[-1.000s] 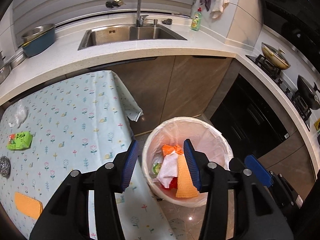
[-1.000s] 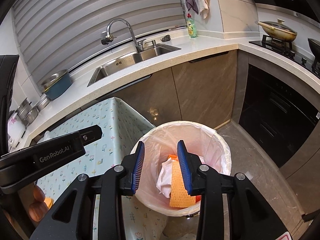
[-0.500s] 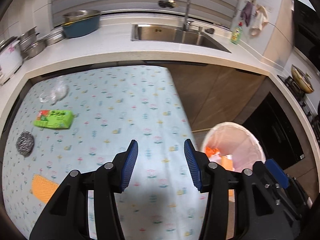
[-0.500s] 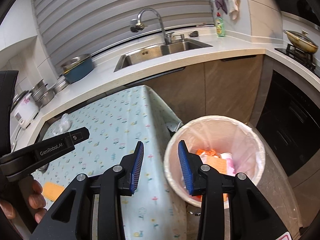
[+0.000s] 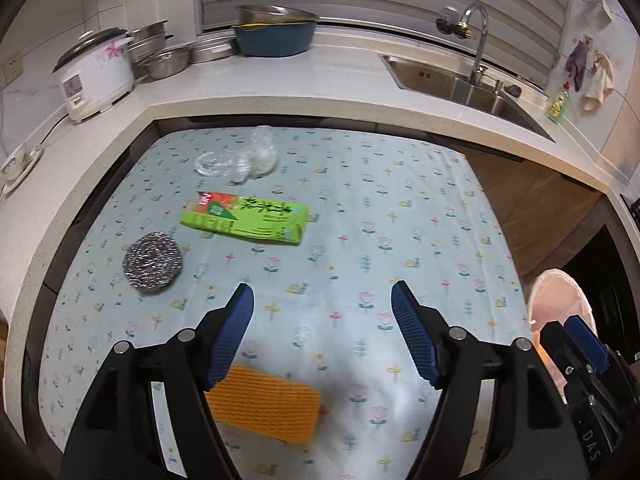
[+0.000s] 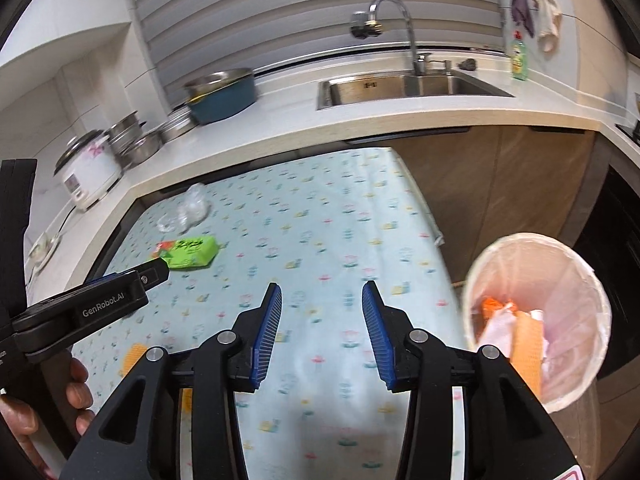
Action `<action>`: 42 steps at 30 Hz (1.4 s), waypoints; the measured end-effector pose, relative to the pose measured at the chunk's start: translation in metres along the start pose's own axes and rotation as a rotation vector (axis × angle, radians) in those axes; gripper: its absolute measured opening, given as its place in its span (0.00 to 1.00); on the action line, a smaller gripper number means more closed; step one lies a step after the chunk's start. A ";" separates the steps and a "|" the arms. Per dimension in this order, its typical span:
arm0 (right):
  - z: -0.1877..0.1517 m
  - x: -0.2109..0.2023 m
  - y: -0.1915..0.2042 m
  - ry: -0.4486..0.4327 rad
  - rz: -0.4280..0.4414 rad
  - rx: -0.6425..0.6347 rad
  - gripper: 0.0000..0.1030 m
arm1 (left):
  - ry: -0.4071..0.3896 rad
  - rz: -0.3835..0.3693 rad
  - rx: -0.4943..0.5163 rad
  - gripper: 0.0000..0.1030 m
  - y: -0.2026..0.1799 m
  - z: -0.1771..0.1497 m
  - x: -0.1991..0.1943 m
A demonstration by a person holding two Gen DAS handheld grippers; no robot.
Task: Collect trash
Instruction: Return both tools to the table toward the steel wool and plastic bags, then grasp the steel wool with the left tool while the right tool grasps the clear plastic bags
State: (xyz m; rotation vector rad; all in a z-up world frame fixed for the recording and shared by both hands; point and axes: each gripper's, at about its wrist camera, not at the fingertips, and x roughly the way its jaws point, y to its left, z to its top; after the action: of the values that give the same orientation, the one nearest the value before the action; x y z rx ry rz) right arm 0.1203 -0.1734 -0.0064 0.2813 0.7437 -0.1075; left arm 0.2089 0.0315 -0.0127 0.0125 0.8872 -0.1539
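The left gripper [image 5: 322, 300] is hovering with jaws wide, just opened further, nothing between them, over a floral tablecloth [image 5: 400, 208] with bare room ahead. The right gripper [image 6: 322, 312], half-spread and widening, is empty too. A ribbed orange sponge [image 5: 264, 404] is lying below; the lined round bin [image 6: 560, 256] is standing off the table's right edge

Left gripper [image 5: 322, 304]: black plastic arms, ribbed blue pads [image 5: 230, 334], silver round screws at pivots. Right gripper [image 6: 320, 304]: same black build, blue ribbed pads [image 6: 267, 334], silver screws. White "GenRobot.AI" lettering on left gripper's side.
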 end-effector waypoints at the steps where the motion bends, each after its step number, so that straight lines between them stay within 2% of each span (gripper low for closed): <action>1: 0.000 0.004 0.009 0.004 0.009 -0.010 0.45 | 0.000 0.015 -0.012 0.69 0.012 0.001 0.002; 5: 0.000 0.019 0.044 0.023 0.045 -0.049 0.50 | 0.004 0.069 -0.054 0.79 0.053 0.001 0.012; 8: 0.000 0.033 0.069 0.039 0.065 -0.076 0.52 | 0.019 0.109 -0.076 0.83 0.083 0.000 0.021; 15: 0.003 0.072 0.121 0.092 0.113 -0.110 0.52 | 0.069 0.140 -0.132 0.86 0.139 0.000 0.047; 20: 0.008 0.103 0.152 0.128 0.136 -0.126 0.52 | 0.108 0.141 -0.159 0.87 0.167 0.003 0.070; 22: 0.012 0.116 0.163 0.136 0.140 -0.132 0.55 | 0.125 0.132 -0.170 0.87 0.174 0.005 0.079; 31: 0.043 0.173 0.195 0.150 0.156 -0.136 0.59 | 0.183 0.105 -0.186 0.89 0.190 0.017 0.125; 34: 0.056 0.193 0.203 0.151 0.154 -0.143 0.60 | 0.197 0.095 -0.193 0.86 0.194 0.021 0.136; 36: 0.063 0.205 0.207 0.153 0.155 -0.145 0.61 | 0.208 0.060 -0.194 0.70 0.196 0.024 0.142; 42: 0.081 0.244 0.216 0.177 0.168 -0.129 0.61 | 0.173 0.062 -0.204 0.65 0.203 0.038 0.145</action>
State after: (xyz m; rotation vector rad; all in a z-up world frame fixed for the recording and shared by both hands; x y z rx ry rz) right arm 0.3938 0.0107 -0.0695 0.2314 0.8952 0.1255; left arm 0.3569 0.2107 -0.1115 -0.1383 1.0703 -0.0039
